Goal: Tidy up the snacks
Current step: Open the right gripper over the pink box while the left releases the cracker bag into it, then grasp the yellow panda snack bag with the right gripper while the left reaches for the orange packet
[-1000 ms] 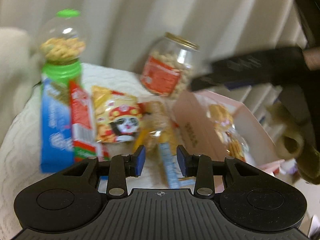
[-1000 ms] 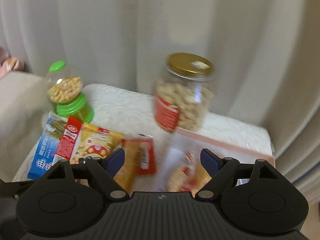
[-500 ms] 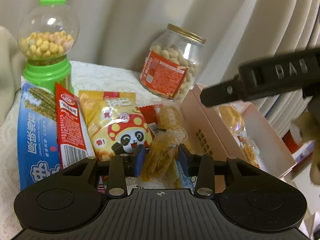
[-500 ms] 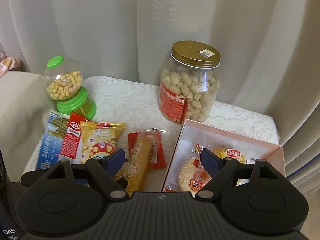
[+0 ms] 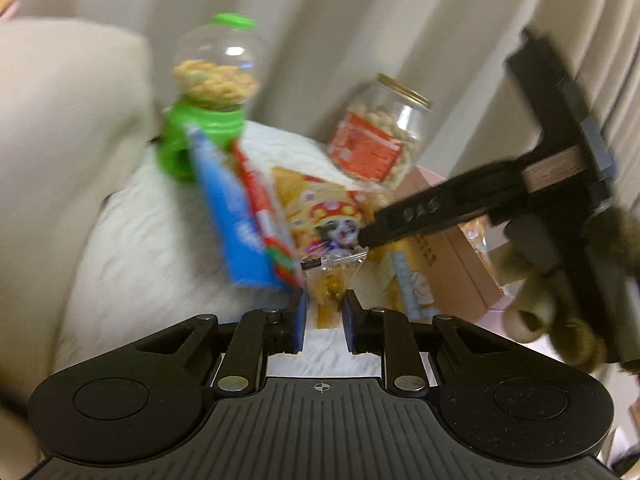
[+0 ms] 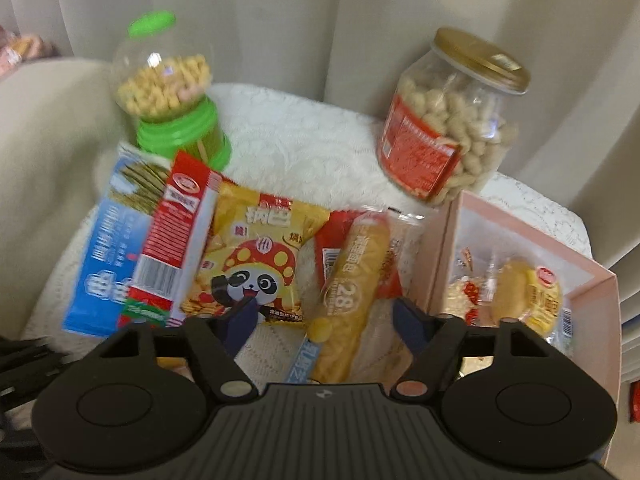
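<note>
From the left wrist, my left gripper [image 5: 323, 318] points downward, jaws just narrowed, a clear-wrapped snack [image 5: 334, 276] between the tips, grip unclear. From the right wrist, my right gripper [image 6: 326, 322] tilts steeply down, half open and closing, straddling the long yellow pastry [image 6: 352, 292] near the table's [image 6: 304, 140] front edge.

My left gripper [image 5: 324, 322] is matte black plastic: a ribbed deck with a small crosshair mark, two round recessed discs, silver pivot screws, blue pads [image 5: 301, 320] on the fingers. My right gripper [image 6: 322, 322] matches it; seen from the left, its arm carries embossed "DAS" lettering and a copper-coloured strip.
</note>
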The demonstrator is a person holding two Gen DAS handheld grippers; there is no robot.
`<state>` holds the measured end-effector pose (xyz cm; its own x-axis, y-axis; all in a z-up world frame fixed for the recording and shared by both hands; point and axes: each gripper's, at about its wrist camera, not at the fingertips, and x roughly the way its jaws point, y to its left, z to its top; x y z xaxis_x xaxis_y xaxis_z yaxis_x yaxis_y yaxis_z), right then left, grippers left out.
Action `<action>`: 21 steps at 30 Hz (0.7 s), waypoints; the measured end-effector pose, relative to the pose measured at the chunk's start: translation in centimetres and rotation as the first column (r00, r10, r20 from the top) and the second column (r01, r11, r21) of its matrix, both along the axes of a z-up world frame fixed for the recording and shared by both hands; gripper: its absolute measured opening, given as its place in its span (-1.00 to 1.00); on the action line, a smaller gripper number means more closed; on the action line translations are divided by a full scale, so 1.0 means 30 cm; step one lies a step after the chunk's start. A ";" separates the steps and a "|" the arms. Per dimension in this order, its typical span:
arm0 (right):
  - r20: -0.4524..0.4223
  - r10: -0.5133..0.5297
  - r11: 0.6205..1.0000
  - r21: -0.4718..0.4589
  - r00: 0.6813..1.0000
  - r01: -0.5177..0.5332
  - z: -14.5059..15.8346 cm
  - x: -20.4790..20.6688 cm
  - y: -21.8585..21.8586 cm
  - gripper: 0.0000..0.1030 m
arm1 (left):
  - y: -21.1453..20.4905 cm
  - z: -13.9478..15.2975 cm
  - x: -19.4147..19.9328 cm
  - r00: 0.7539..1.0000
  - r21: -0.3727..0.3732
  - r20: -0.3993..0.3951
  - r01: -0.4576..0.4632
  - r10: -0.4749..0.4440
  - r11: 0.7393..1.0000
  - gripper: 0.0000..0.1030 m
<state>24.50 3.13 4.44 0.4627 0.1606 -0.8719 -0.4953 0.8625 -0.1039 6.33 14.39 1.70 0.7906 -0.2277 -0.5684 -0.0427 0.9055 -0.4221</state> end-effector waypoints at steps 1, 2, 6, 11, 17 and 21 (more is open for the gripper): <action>-0.016 -0.003 1.000 -0.013 1.000 0.002 -0.019 0.004 0.010 0.15 | 0.014 -0.005 -0.019 1.000 -0.019 -0.002 -0.010 0.010 1.000 -0.54; -0.033 -0.004 1.000 -0.023 0.999 0.004 -0.037 0.007 0.017 0.13 | 0.029 -0.007 -0.044 1.000 -0.035 -0.004 -0.018 0.018 0.999 -0.54; 0.014 0.002 0.998 -0.069 1.000 -0.001 -0.054 -0.024 0.036 0.13 | 0.059 -0.016 -0.098 0.999 -0.052 -0.013 -0.052 0.051 0.997 -0.51; -0.006 0.033 0.998 -0.054 0.999 -0.033 -0.033 -0.092 0.034 -0.06 | 0.054 -0.021 -0.126 0.999 -0.034 -0.026 -0.040 0.039 0.999 -0.49; -0.100 0.163 0.987 0.011 0.982 -0.162 0.007 -0.240 0.011 -0.25 | 0.033 -0.024 -0.158 0.999 -0.086 -0.015 0.047 -0.049 0.995 -0.49; -0.125 0.185 0.983 0.030 0.975 -0.182 0.025 -0.302 -0.042 -0.25 | 0.010 -0.004 -0.188 0.997 -0.030 -0.021 0.075 -0.076 0.997 -0.49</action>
<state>15.44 1.86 5.19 0.3099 0.2488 -0.9177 -0.6535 0.7568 -0.0155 0.68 14.67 1.58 0.7580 -0.3030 -0.5776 0.0156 0.8937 -0.4484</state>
